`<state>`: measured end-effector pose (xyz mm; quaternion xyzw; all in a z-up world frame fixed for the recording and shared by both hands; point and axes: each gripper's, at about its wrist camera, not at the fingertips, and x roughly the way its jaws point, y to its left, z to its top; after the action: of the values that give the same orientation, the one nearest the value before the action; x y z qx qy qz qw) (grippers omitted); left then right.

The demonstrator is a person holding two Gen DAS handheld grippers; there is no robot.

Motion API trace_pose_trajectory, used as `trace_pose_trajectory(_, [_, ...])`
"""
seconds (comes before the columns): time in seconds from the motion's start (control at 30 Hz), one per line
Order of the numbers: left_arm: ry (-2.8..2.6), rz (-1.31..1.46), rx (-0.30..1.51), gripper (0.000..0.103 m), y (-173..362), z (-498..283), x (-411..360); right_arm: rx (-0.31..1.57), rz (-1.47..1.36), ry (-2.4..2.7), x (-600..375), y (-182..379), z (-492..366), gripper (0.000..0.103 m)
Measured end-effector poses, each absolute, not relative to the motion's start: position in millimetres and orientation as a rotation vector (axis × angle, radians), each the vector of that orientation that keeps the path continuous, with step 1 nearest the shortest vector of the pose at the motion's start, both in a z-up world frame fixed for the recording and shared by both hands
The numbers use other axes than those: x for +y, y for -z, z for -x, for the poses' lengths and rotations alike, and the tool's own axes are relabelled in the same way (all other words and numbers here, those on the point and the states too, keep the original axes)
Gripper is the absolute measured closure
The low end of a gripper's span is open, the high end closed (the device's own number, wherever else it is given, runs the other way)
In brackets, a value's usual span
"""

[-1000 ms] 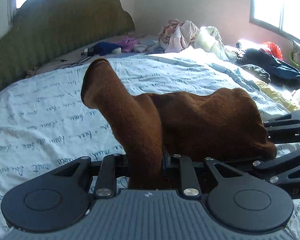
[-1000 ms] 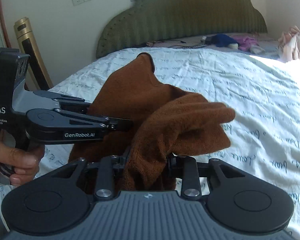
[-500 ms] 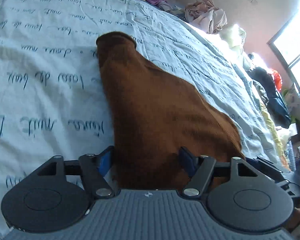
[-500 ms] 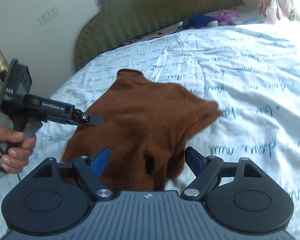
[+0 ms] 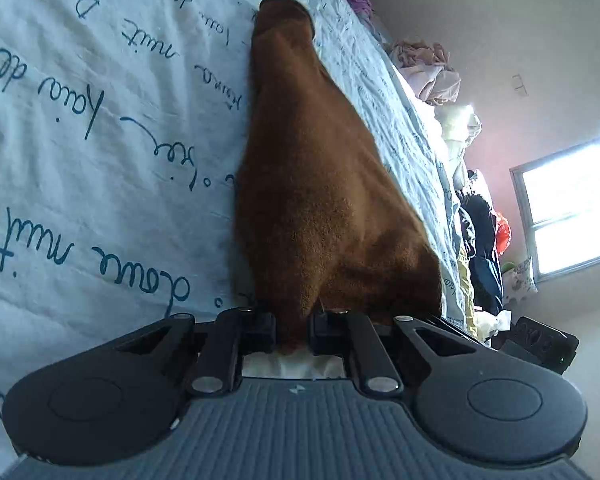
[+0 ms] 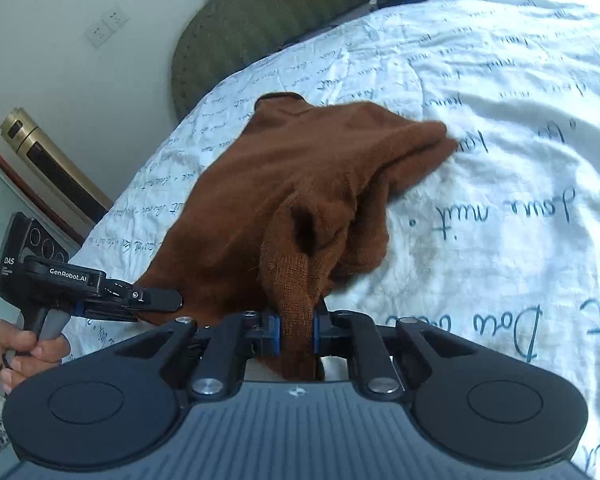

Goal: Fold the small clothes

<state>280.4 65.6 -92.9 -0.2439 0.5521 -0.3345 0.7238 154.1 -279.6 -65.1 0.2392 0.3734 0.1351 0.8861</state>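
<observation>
two grippers clamp one brown knit garment [image 6: 300, 184] on the bedspread [image 6: 500, 208]: left gripper [image 5: 292, 330], right gripper [image 6: 296, 330] each pinch the near edge; its length runs away toward the headboard [image 6: 268, 16].

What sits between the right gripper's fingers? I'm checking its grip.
A bunched fold of the brown garment, clamped by the right gripper, seen in the right wrist view.

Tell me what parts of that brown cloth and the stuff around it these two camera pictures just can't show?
- Brown garment: its type; bunched in both views, near edge hidden by the left gripper.
- Pinched hem: covered by the right gripper in the right view.
- Clothes pile: too small and distant in the left view.
- Bedsheet writing: partly washed out by glare.
</observation>
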Motion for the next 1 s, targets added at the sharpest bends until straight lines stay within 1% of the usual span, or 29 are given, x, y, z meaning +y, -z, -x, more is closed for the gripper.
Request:
trace_pose_trajectory(0.07, [0.717,0.522,1.193,0.089,79.8,-270.4,67.4,0.759,-0.465,-0.302,-275.0,46.0,-148.5,0.091])
trace_pose_trajectory(0.13, [0.699,0.481,1.21,0.089,89.7,-262.6,64.9,0.759,-0.418,-0.278,-273.8,40.2,-148.6,0.091])
trace_pose_trajectory(0.17, [0.673,0.46,1.233,0.089,100.0,-259.4,62.8,0.774,-0.385,-0.259,-273.7,46.9,-149.8,0.086])
trace_pose_trajectory(0.2, [0.672,0.479,1.237,0.08,108.2,-256.3,64.7,0.82,-0.411,-0.269,-278.0,62.5,-154.8,0.08])
trace_pose_trajectory(0.23, [0.682,0.488,1.24,0.079,108.8,-254.9,68.2,0.873,-0.446,-0.275,-283.4,75.9,-159.0,0.072])
trace_pose_trajectory(0.27, [0.677,0.504,1.258,0.078,105.0,-254.6,72.9,0.86,-0.45,-0.256,-287.6,78.5,-156.1,0.062])
trace_pose_trajectory(0.3, [0.668,0.514,1.258,0.064,97.0,-253.2,78.3,0.829,-0.45,-0.23,-292.4,73.6,-151.7,0.045])
trace_pose_trajectory(0.33, [0.681,0.498,1.225,0.055,84.8,-250.4,83.3,0.798,-0.46,-0.201,-299.0,65.8,-146.7,0.038])
trace_pose_trajectory(0.37, [0.711,0.486,1.177,0.036,71.9,-247.0,85.6,0.755,-0.483,-0.178,-307.5,59.0,-143.3,0.037])
trace_pose_trajectory(0.4, [0.728,0.473,1.126,0.024,58.6,-243.8,87.0,0.71,-0.525,-0.157,-319.6,53.0,-142.8,0.037])
trace_pose_trajectory(0.47, [0.765,0.415,1.035,0.022,33.7,-239.9,76.2,0.661,-0.578,-0.134,-338.6,50.4,-153.3,0.038])
trace_pose_trajectory(0.5, [0.794,0.398,0.991,0.022,25.5,-238.8,65.7,0.653,-0.627,-0.123,-349.7,53.6,-164.0,0.042])
trace_pose_trajectory(0.53, [0.8,0.384,0.966,0.021,22.0,-238.2,52.6,0.654,-0.672,-0.133,-357.5,57.6,-173.1,0.047])
trace_pose_trajectory(0.57, [0.808,0.362,0.962,0.019,22.4,-238.9,37.1,0.652,-0.736,-0.129,-367.0,64.1,-186.3,0.055])
trace_pose_trajectory(0.63, [0.797,0.308,0.947,0.018,32.5,-240.5,7.4,0.673,-0.786,-0.134,-375.0,74.7,-208.5,0.061])
trace_pose_trajectory(0.67, [0.756,0.263,0.95,0.017,42.5,-240.2,-5.4,0.693,-0.801,-0.138,-375.9,80.8,-219.6,0.075])
trace_pose_trajectory(0.7, [0.723,0.234,0.976,0.017,54.9,-241.3,-14.3,0.723,-0.825,-0.162,-375.5,90.0,-228.0,0.096])
trace_pose_trajectory(0.77, [0.68,0.208,1.0,0.016,74.2,-242.4,-22.1,0.751,-0.761,-0.119,-367.7,91.4,-237.9,0.098])
trace_pose_trajectory(0.83, [0.669,0.225,0.983,0.013,76.1,-234.7,-14.3,0.687,-0.693,-0.111,-358.1,77.0,-236.5,0.099])
trace_pose_trajectory(0.93, [0.661,0.232,0.982,0.012,78.3,-233.2,-11.6,0.618,-0.625,-0.093,-354.8,55.7,-233.4,0.099])
trace_pose_trajectory(1.0, [0.667,0.224,0.97,0.012,78.2,-229.7,-12.1,0.687,-0.548,-0.041,-350.9,70.2,-246.6,0.099])
